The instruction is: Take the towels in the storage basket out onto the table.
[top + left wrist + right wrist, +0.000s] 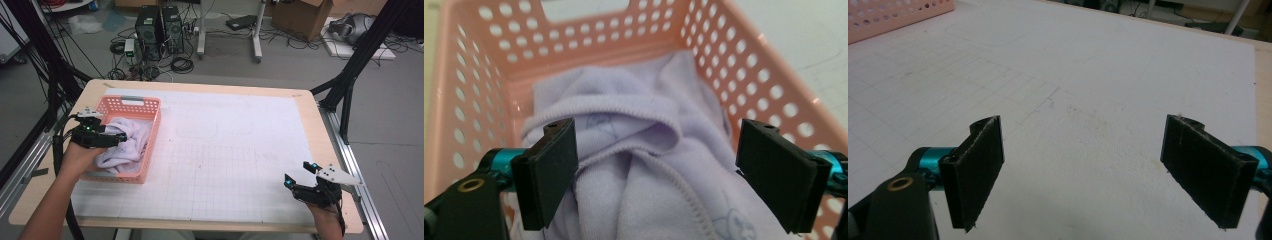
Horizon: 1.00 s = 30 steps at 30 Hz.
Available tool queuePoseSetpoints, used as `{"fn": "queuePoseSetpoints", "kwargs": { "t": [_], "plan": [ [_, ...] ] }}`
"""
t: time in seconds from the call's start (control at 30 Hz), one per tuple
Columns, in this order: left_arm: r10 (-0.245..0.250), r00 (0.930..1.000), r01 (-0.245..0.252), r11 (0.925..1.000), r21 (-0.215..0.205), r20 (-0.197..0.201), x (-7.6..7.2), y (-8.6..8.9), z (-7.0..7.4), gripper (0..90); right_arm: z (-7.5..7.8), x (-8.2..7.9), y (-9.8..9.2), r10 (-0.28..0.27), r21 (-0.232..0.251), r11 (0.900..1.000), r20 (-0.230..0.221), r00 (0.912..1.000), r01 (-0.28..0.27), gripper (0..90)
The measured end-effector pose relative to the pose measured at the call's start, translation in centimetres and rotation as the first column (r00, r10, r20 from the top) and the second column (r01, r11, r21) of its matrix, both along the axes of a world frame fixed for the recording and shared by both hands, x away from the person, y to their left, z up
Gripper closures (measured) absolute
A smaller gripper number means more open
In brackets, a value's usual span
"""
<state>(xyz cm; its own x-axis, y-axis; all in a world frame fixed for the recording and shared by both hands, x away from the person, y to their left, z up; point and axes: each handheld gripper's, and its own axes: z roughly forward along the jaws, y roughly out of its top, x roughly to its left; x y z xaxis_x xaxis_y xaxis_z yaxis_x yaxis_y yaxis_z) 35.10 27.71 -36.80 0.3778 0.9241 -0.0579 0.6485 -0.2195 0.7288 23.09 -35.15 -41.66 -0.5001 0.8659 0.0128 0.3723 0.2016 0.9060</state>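
Lilac cloth: a soft towel (644,165) lies bunched in the pink basket (150,107), folds heaped up, one stitched hem curling across the middle in the left gripper view; in the high view it fills most of the basket's inside
Basket: pink plastic with round holes in its walls, standing at the left part of the table, its long side running away from the person (a handle slot shows in the far wall)
Left gripper (121,136): reaches over the basket's near left wall, jaws spread wide with the towel's raised fold between them; the pads (549,170) sit just above or lightly against the cloth, and I cannot tell which
Right gripper (300,172): near the table's front right corner, well apart from the basket, jaws spread wide with nothing between them but bare table
Table (235,150): white gridded sheet on a wooden top, faint marks in the middle
Step in hand: by my reading, the approach for a grasp on the towel, not yet closed
Next move: lower the left gripper a little so the pads straddle a thick fold, then close firmly; a pinch on the hem alone could slip, and the basket is light enough to lift along with the cloth
Room beyond: computer towers, cables and cardboard boxes on the floor past the table
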Motion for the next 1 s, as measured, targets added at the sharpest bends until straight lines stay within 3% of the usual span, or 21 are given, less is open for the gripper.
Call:
{"fn": "queuePoseSetpoints", "kwargs": {
  "t": [0.17,0.23,0.27,0.4,0.5,0.6,0.67,0.73,0.8,1.0],
  "plan": [
    [-0.020,0.9937,0.022,0.9996,0.016,-0.111,0.8,-0.1,-0.8,23.1,0.1,0.0,0.1,0.003,0.004,1.000,0.001,1.0000,-0.003,16.3],
    [-0.030,0.9849,0.034,0.9992,0.023,-0.171,1.1,-0.1,-1.1,21.7,0.1,-0.1,0.1,0.003,0.003,1.000,0.002,1.0000,-0.003,16.2],
    [-0.024,0.9769,0.033,0.9987,0.039,-0.212,1.4,-0.1,-1.3,21.7,0.1,-0.1,0.1,0.004,0.001,1.000,0.003,1.0000,-0.004,16.3],
    [-0.014,0.9531,0.027,0.9989,0.039,-0.302,2.0,-0.1,-1.9,19.0,0.1,-0.1,0.1,0.003,0.000,1.000,0.000,1.0000,-0.003,16.2],
    [-0.004,0.9424,0.021,0.9986,0.048,-0.334,2.4,-0.3,-2.2,17.4,0.1,-0.1,0.0,0.006,0.000,1.000,0.001,1.0000,-0.006,16.2],
    [0.009,0.9249,0.006,0.9993,0.037,-0.380,3.0,-0.2,-2.4,15.9,0.1,0.0,0.0,0.008,-0.003,1.000,0.002,1.0000,-0.008,16.2],
    [0.014,0.9183,0.001,0.9992,0.039,-0.396,3.3,-0.4,-2.6,14.1,0.1,0.0,0.1,0.009,-0.004,1.000,-0.001,1.0000,-0.009,16.2],
    [0.015,0.9086,0.014,0.9978,0.065,-0.417,3.7,-1.0,-3.0,8.8,0.1,0.0,0.3,0.011,-0.003,1.000,-0.002,0.9999,-0.011,16.3],
    [0.020,0.9048,0.020,0.9958,0.089,-0.425,4.0,-1.6,-3.5,1.9,0.1,0.0,0.3,0.013,-0.005,1.000,0.000,0.9999,-0.013,16.3],
    [0.025,0.9069,0.044,0.9874,0.152,-0.421,4.1,-2.2,-4.0,1.7,0.1,0.0,0.1,0.010,-0.003,1.000,-0.006,0.9999,-0.010,16.3]
  ]
}}
